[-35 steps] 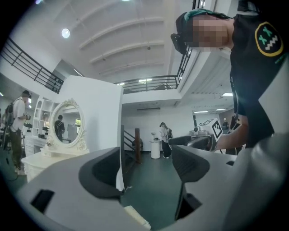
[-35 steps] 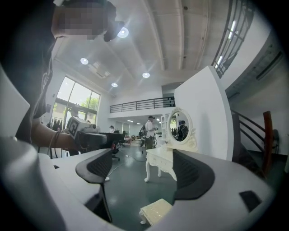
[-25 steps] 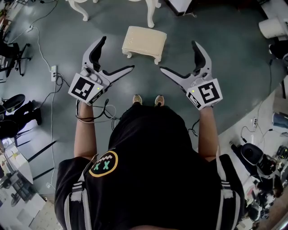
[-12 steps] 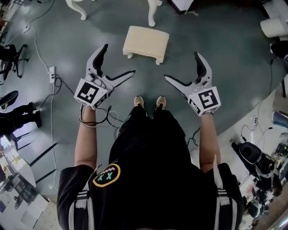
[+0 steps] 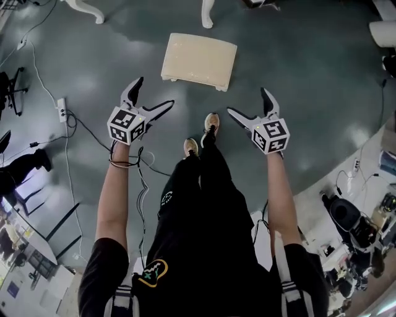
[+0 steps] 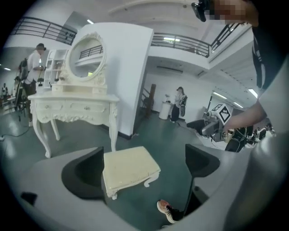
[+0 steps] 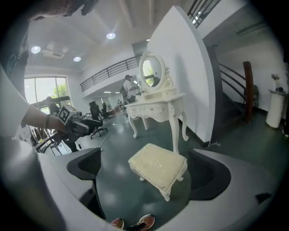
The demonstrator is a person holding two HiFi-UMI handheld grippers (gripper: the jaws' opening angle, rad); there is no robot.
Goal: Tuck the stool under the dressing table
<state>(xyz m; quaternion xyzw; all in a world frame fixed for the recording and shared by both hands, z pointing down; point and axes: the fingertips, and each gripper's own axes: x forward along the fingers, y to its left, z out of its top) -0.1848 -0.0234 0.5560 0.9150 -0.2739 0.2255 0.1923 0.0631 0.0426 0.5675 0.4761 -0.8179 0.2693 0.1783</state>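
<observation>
A cream cushioned stool (image 5: 199, 57) with short carved white legs stands on the grey-green floor in front of my feet. The same stool (image 6: 128, 170) (image 7: 158, 166) shows between the jaws in both gripper views. Beyond it stands the white dressing table (image 6: 72, 108) (image 7: 156, 104) with an oval mirror; only its legs (image 5: 207, 15) reach the head view's top edge. The stool stands clear of the table. My left gripper (image 5: 154, 93) is open and empty, left of and nearer than the stool. Right of it, my right gripper (image 5: 247, 101) is open and empty too.
A power strip (image 5: 60, 106) and loose cables lie on the floor at the left, near black chair legs (image 5: 11, 93). Equipment (image 5: 362, 229) crowds the lower right. A white wall panel (image 6: 131, 76) backs the table. People (image 6: 34, 67) stand in the background.
The person has stepped forward, so the stool is now closer and larger in view. Both arms stretch further out. Both grippers have stayed open.
</observation>
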